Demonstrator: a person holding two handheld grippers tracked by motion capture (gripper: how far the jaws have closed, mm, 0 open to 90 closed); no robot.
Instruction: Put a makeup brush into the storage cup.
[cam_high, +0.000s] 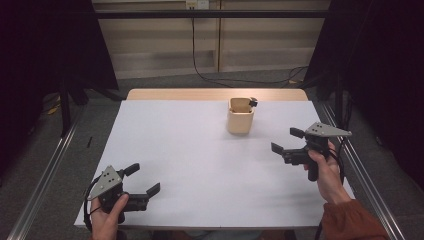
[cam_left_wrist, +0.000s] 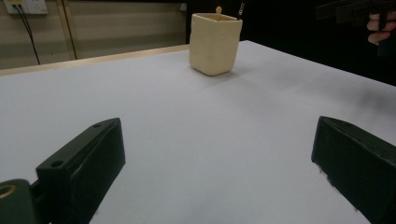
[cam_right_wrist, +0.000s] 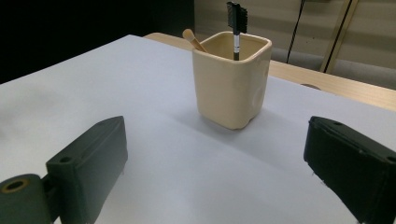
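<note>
Both claws wide beside cup (cam_high: 240, 116)

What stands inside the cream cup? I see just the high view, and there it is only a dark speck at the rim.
Observer: In the right gripper view a black-bristled brush stands upright in the cream cup.
Operator: Anything else in it?
Observer: Yes, a tan round-tipped brush leans at the opposite rim.
Operator: Is the right gripper aimed at the cup?
Observer: Its open jaws frame the cup, apart from it.
</note>
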